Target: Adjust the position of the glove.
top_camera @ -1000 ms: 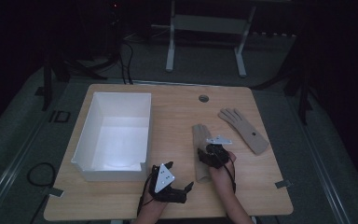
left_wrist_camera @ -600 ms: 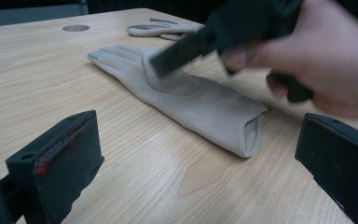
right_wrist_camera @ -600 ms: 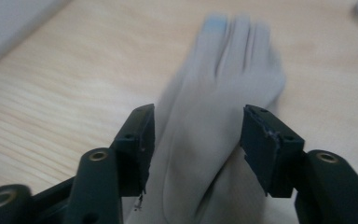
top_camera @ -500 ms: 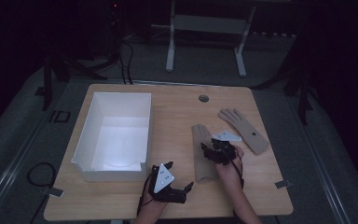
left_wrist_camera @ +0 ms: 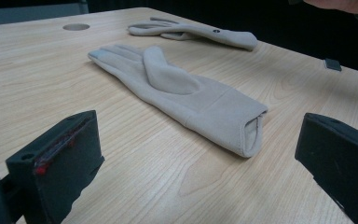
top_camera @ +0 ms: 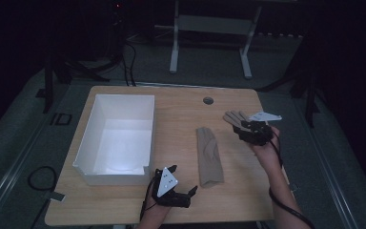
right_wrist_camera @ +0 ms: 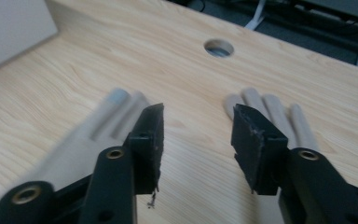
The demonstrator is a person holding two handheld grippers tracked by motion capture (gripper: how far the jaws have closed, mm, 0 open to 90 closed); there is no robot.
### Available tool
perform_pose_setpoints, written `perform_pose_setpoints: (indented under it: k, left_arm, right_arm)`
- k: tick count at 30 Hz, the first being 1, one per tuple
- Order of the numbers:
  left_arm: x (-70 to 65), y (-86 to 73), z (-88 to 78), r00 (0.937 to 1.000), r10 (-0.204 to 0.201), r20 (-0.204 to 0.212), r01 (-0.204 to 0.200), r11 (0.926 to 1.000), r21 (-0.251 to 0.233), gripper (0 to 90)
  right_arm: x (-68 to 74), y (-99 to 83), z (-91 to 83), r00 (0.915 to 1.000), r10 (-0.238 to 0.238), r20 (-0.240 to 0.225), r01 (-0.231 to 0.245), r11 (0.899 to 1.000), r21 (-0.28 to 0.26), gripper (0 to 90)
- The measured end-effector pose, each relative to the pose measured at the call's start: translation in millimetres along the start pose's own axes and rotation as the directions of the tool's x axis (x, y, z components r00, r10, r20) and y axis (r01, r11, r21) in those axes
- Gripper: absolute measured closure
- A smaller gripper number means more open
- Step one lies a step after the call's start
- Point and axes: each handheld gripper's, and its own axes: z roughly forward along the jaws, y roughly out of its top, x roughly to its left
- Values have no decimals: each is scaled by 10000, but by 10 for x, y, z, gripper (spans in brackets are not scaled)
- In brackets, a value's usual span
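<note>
Jaws of the right gripper (right_wrist_camera: pixel 197 135) stand partly apart with nothing between them, having just been closing a little, and they hang above the far glove (right_wrist_camera: pixel 270 114) near the table's (top_camera: pixel 181 102) right edge; to pick it up well, I judge they should come down over the cuff and pinch both layers. The left gripper (left_wrist_camera: pixel 198 161) rests wide open and empty at the near edge, facing the cuff of the near glove (left_wrist_camera: pixel 182 93), beside the white box (top_camera: pixel 116 138).
</note>
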Motion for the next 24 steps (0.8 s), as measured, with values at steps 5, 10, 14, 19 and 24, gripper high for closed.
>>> perform_pose_setpoints:
  k: [5, 10, 14, 19, 24]
  left_arm:
    - [6, -2, -4, 10000, -78, -53, 78, 10000, -26, 6]
    - [11, -1, -2, 9998, -155, -95, 155, 9999, -18, 6]
    - [19, -3, -9, 9997, -233, -118, 233, 9997, -56, 6]
    - [17, 0, 0, 9996, -250, -129, 250, 9997, 0, 6]
    - [18, 0, 0, 9997, -230, -67, 230, 9997, 7, 6]
  right_arm:
    - [-355, -158, 8, 9992, -215, 340, 195, 9982, 563, 565]
    - [-664, -316, 95, 9984, 476, 292, -497, 9961, 736, 559]
    - [-805, -422, 243, 9971, 525, 545, -586, 9912, 1184, 561]
    - [-875, -464, 422, 9964, 650, 547, -715, 9895, 1256, 575]
    - [-896, -538, 568, 9946, 952, 415, -1005, 9835, 1505, 570]
